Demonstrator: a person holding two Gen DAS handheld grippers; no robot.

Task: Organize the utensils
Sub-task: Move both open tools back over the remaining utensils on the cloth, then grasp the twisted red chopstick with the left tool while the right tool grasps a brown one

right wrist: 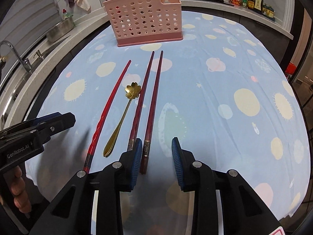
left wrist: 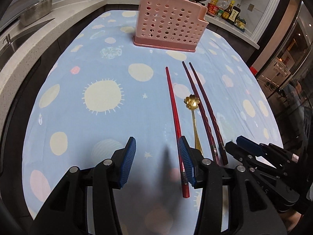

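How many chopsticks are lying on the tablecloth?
3. One red chopstick lies left of the gold spoon; two dark chopsticks lie side by side right of it. More stand in the pink holder.

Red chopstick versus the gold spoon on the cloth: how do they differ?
The red chopstick is a long, plain stick; the gold spoon is shorter, with a flower-shaped bowl. The chopstick's near end lies by the left tool; the spoon sits clear of both tools. Both lie flat, pointing toward the pink holder.
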